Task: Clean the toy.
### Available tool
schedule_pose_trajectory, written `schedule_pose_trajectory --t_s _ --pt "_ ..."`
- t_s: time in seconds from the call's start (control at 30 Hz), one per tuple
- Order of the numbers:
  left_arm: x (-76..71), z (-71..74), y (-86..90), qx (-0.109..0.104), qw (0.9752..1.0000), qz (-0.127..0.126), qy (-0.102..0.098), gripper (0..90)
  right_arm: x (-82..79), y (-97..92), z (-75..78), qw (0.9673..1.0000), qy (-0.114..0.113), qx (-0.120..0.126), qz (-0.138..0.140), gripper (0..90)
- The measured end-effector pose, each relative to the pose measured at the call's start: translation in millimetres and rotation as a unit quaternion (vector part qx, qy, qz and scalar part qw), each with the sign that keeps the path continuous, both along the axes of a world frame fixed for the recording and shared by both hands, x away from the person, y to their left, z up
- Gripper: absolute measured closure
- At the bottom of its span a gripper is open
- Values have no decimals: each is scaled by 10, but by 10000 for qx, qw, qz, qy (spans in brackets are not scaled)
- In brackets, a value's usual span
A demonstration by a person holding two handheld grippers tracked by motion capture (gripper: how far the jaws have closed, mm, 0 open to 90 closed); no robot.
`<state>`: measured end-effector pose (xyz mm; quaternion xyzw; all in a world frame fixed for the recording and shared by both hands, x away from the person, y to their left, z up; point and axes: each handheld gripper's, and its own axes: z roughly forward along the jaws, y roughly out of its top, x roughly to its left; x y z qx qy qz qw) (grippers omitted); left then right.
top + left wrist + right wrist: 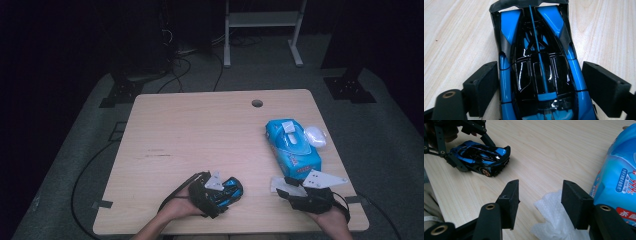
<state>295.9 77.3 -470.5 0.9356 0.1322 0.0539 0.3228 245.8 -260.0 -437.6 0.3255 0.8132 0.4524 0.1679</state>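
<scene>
A blue and black toy car [539, 62] rests on the wooden table [200, 130] near its front edge. My left gripper [225, 192] reaches over it from the left, with one black pad against each side of the car's body. In the right gripper view the car [481, 157] sits at the upper left between those jaws. Farther right along the front edge, my right gripper [540, 202] stands open over a crumpled white tissue [551, 220]. That tissue [280, 184] lies on the table partly between the pads, nearer the right one, and neither pad presses on it.
A blue pack of wipes [292, 145] lies just beyond the right gripper, with a small white rounded object [316, 136] beside it. There is a cable hole [257, 103] near the table's far edge. Dark floor with cables and a white stand surrounds the table.
</scene>
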Motion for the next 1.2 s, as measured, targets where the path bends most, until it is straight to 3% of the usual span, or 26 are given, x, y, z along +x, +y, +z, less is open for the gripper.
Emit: schedule_pose_trajectory --t_s 0.17,0.37,0.7,0.8,0.97,1.07,1.2 --pt "12 17 22 -33 9999 84 108 179 -11 8 -10 10000 0 10 19 474" --pt "-18 42 7 104 9999 50 12 231 -13 22 -23 10000 -25 11 37 473" --pt "-18 79 30 231 9995 -199 -30 259 -27 9 0 9999 -60 98 0 473" --pt "-3 116 32 58 9998 -210 7 264 -27 16 0 9999 -84 113 12 474" --pt "8 172 -1 71 9996 -266 -35 264 -28 12 7 9999 -91 120 20 474" --pt "25 199 -26 130 9992 -361 -106 265 -32 7 8 9999 -102 118 27 474" --pt "46 151 -46 346 9986 -396 -21 264 -32 -4 4 9999 -86 141 15 474"
